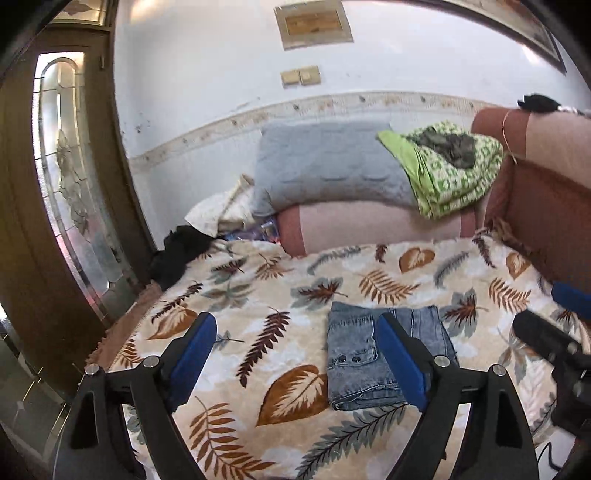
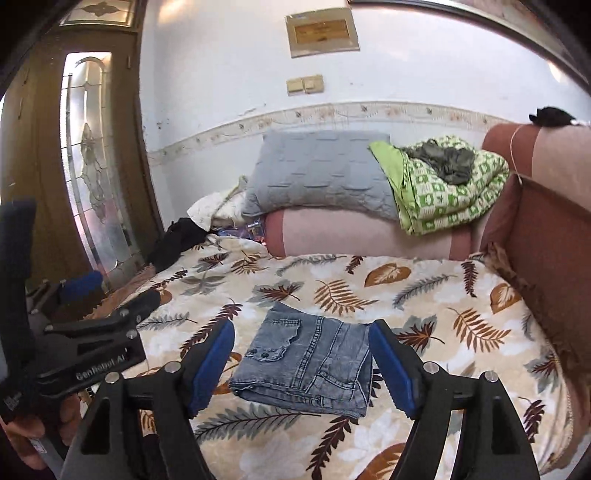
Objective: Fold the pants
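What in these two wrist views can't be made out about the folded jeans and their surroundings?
- Folded jeans: the inner layers and underside are hidden by the top layer in both views.
- Jeans' right part in the left wrist view: covered by the left gripper's right finger.
- Wall plaque: text too small and blurred.
- Items beside the grey pillow: partly hidden behind the leaf-print blanket.

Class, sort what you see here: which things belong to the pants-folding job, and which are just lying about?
Job: folded blue denim pants; left gripper; right gripper; leaf-patterned blanket.

Lying about: grey quilted pillow; green patterned quilt; black cloth.
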Demonstrator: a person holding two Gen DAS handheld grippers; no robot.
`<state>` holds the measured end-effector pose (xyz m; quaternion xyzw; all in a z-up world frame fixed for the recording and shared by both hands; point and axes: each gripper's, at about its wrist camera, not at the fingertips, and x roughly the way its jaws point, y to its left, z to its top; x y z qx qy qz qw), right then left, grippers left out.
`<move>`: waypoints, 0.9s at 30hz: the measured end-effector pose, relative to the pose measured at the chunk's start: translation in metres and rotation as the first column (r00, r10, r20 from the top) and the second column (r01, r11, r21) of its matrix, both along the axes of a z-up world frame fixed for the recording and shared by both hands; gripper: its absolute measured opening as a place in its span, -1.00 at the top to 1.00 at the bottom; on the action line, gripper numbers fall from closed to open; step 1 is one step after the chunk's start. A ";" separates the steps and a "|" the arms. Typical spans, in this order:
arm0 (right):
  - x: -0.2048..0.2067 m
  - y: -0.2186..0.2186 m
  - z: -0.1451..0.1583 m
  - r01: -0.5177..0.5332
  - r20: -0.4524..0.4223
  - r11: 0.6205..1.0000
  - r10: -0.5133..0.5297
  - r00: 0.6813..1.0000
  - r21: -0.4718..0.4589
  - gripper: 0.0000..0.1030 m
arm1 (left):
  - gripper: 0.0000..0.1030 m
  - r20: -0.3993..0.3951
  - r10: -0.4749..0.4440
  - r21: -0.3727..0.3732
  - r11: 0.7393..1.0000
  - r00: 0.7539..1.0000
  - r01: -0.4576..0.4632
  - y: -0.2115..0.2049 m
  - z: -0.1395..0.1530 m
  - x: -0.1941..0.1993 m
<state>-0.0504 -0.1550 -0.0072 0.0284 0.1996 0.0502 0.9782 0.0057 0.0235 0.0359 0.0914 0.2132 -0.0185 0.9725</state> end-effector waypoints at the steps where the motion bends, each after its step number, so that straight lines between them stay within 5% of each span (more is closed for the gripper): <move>1: -0.006 0.002 0.002 -0.002 0.008 1.000 0.002 1.000 -0.006 -0.52 | -0.73 0.007 0.003 -0.001 1.000 1.000 -0.003 0.001 0.003 -0.005; 4: -0.017 0.004 0.007 -0.008 0.026 1.000 0.009 1.000 -0.004 -0.52 | -0.91 0.024 0.019 -0.005 1.000 1.000 -0.019 0.004 0.011 -0.016; 27: -0.015 0.012 0.004 -0.008 0.020 1.000 0.008 1.000 -0.005 -0.54 | -0.92 0.034 0.086 -0.024 0.996 0.996 -0.085 0.020 0.016 -0.015</move>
